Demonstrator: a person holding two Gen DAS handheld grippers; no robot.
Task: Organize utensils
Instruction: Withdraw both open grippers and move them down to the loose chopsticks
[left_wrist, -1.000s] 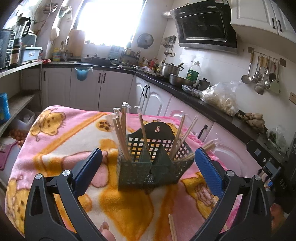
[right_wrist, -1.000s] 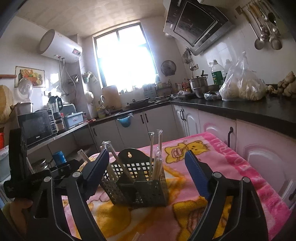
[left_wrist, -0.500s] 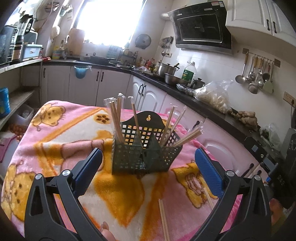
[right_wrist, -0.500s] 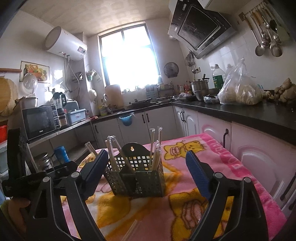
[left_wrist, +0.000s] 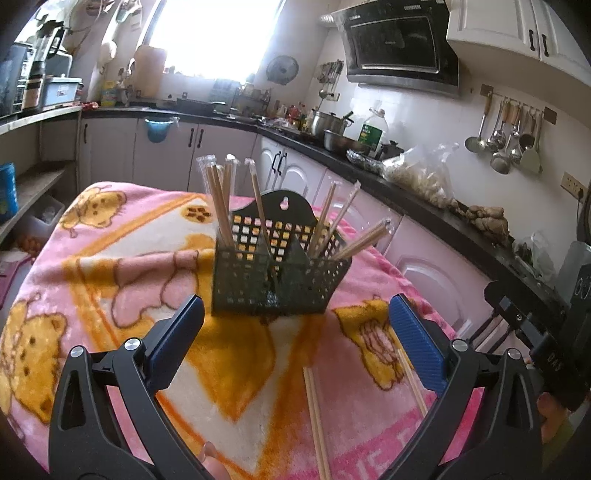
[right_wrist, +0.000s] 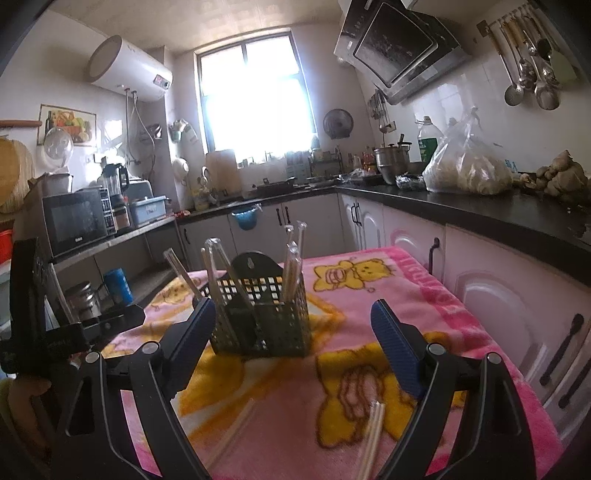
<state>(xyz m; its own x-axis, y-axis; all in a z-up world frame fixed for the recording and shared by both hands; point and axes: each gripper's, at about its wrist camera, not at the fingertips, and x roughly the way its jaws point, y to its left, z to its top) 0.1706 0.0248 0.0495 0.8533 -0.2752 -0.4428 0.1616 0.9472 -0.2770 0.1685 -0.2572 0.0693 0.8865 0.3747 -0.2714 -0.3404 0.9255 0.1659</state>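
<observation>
While both jaws gape wide with nothing held, left hand-held gripper (left_wrist: 295, 332) and right hand-held gripper (right_wrist: 293, 332) face the basket (left_wrist: 275, 277) of wrapped chopsticks (left_wrist: 218, 199) on the blanket (left_wrist: 110, 258); loose chopsticks (left_wrist: 316, 417) lie nearer.

Dark green basket (left_wrist: 273, 277), pink bear-print blanket (left_wrist: 122, 266)

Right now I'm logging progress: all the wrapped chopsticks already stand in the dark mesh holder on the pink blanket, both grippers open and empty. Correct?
Not all. The left wrist view shows loose chopsticks lying on the pink blanket before the mesh holder. The left gripper and right gripper are indeed open and empty.
</observation>
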